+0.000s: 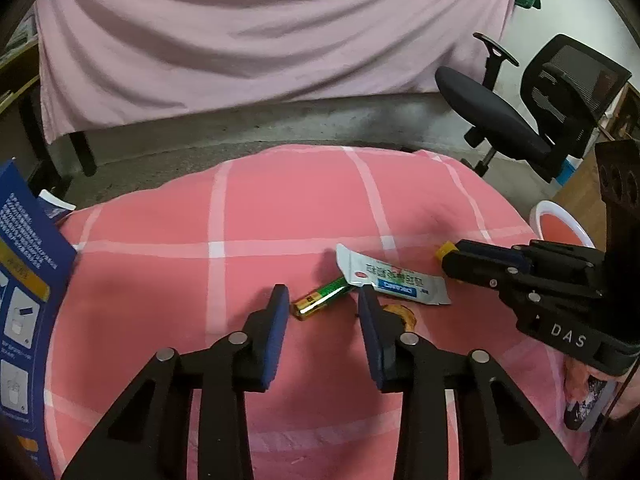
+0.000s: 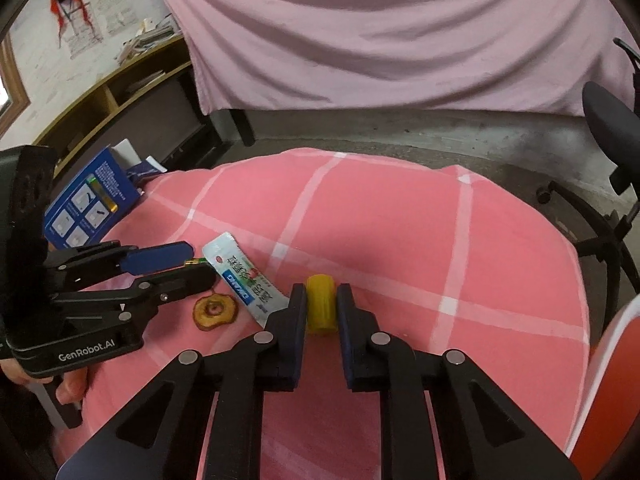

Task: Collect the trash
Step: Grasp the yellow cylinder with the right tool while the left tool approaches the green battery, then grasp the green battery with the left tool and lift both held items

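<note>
On the pink checked cloth (image 1: 280,208) lie a green and gold battery (image 1: 320,299), a white and blue sachet (image 1: 394,280) and a brown dried slice (image 2: 214,311). My left gripper (image 1: 323,300) is open with its jaws on either side of the battery. My right gripper (image 2: 322,300) is shut on a small yellow cylinder (image 2: 320,308), low over the cloth; the cylinder's tip also shows in the left wrist view (image 1: 445,249). The sachet (image 2: 240,280) lies just left of the right gripper. The left gripper (image 2: 192,266) appears in the right wrist view too.
A blue box (image 2: 94,200) stands at the cloth's left edge. A white-rimmed red bin (image 1: 560,224) sits at the right. A black office chair (image 1: 540,104) stands on the grey floor beyond. A pink draped sheet (image 1: 260,32) hangs at the back.
</note>
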Tool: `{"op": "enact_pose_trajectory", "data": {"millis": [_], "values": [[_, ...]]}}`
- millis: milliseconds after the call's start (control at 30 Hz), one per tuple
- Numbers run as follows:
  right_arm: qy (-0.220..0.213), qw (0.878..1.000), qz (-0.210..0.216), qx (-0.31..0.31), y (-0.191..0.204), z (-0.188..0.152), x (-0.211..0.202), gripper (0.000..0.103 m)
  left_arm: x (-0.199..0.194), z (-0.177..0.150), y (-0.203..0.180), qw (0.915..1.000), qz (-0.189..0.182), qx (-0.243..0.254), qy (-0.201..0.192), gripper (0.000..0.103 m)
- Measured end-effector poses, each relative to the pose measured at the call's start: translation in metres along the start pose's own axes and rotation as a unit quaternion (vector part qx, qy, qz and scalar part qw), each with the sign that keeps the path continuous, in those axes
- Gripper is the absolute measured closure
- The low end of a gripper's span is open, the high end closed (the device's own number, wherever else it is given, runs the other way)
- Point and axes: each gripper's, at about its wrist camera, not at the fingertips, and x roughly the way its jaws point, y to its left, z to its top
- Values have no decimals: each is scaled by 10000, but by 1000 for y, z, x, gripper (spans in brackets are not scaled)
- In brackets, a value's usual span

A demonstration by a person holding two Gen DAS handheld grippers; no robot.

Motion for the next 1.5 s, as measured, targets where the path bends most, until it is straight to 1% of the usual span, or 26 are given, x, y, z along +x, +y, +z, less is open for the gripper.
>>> {"op": "enact_pose_trajectory", "data": {"millis": [67, 200, 300, 333, 367, 533, 667, 800, 867, 933, 1033, 1233, 1400, 1500], "values": [[-13, 10000, 0, 18, -2, -1, -1, 90, 1, 0, -5, 9999, -12, 99, 40, 81], [-39, 9999, 33, 106, -3, -1, -2, 90, 1, -2, -14, 9994, 1, 333, 81, 83], [-38, 9999, 31, 162, -4, -1, -1, 90, 2, -4, -17, 9989, 57, 443, 102, 86], [-45, 9998, -9, 175, -5, -1, -1, 90, 3, -5, -18, 9987, 76, 486, 110, 91], [-55, 9998, -43, 178, -5, -1, -1, 90, 4, -6, -21, 9985, 96, 519, 117, 93], [-169, 9996, -152, 142, -2, -3, -5, 90, 2, -11, -26, 9978, 189, 635, 74, 95], [-373, 9991, -151, 124, -1, -7, -14, 90, -5, -18, -27, 9985, 146, 535, -38, 96], [-597, 9981, -133, 59, 3, -13, -26, 90, -17, -23, -29, 9989, 208, 293, -304, 96], [-739, 9971, -193, 0, 6, -18, -34, 90, -25, -27, -29, 9988, 203, 131, -419, 96], [-793, 9966, -213, -41, 9, -21, -39, 90, -28, -32, -30, 9991, 147, -10, -400, 96], [-710, 9973, -164, -102, 14, -26, -40, 90, -28, -41, -37, 9998, 95, -37, -196, 96], [-437, 9990, -87, -101, 13, -31, -37, 90, -28, -37, -41, 10000, 51, 10, -61, 96], [-116, 9999, 7, -7, 9, -31, -25, 90, -20, -31, -48, 9991, 186, 385, 33, 93], [-13, 10000, 30, 11, 9, -31, -21, 90, -14, -29, -48, 9989, 143, 437, 78, 91]]}}
